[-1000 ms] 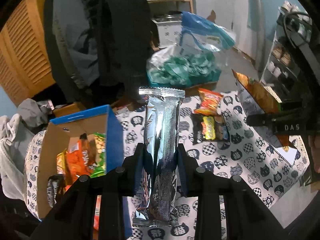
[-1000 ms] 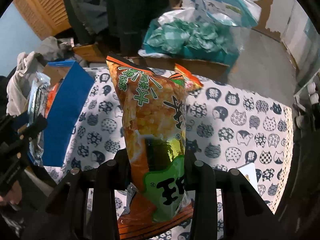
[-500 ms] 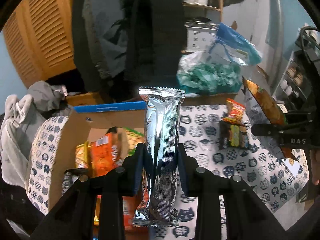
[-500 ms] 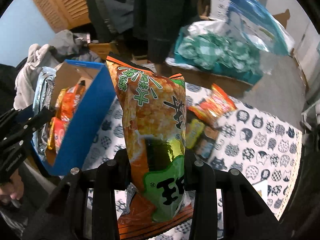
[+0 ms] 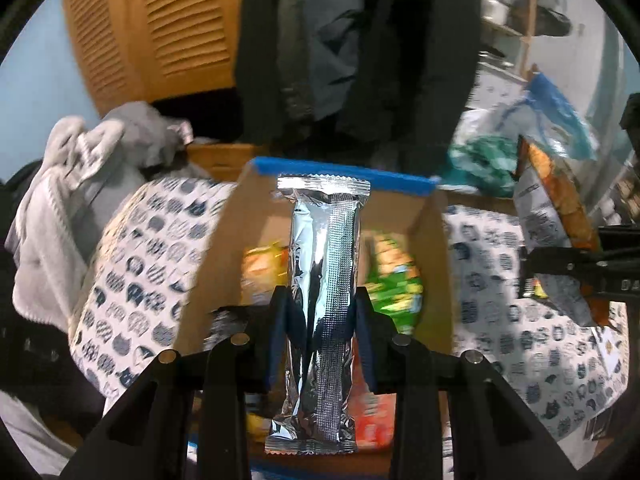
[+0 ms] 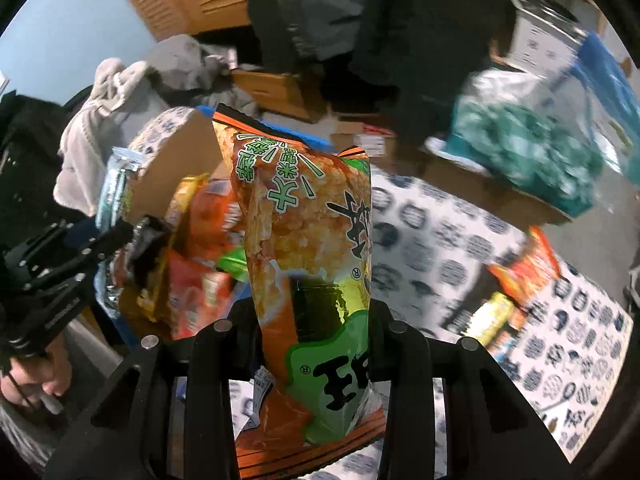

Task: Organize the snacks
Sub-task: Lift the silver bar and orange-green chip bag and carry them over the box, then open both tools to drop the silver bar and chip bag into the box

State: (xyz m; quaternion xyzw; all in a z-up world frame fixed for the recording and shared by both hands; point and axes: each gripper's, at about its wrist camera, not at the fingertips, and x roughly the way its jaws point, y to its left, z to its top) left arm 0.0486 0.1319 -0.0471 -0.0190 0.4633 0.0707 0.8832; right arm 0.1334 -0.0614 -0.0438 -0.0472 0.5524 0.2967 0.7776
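Observation:
My left gripper (image 5: 322, 312) is shut on a long silver foil packet (image 5: 324, 264), held upright over the open cardboard box with a blue rim (image 5: 344, 178). The box holds several orange and green snack packs (image 5: 394, 284). My right gripper (image 6: 316, 320) is shut on an orange and green snack bag (image 6: 304, 220), held just right of the box (image 6: 180, 148). The left gripper (image 6: 60, 264) and its silver packet (image 6: 114, 184) show at the left of the right wrist view. The right gripper's bag (image 5: 552, 208) shows at the right of the left wrist view.
The table has a cat-print cloth (image 5: 148, 256). Loose snack packs (image 6: 524, 268) lie on the cloth (image 6: 580, 320) to the right. A bag of teal items (image 6: 528, 148) sits on a cardboard box at the back right. Grey clothes (image 5: 76, 176) are heaped at the left. Dark coats hang behind.
Both grippers have swung left toward the box. The silver packet is now centred over the open box, and the orange bag has come up beside it.

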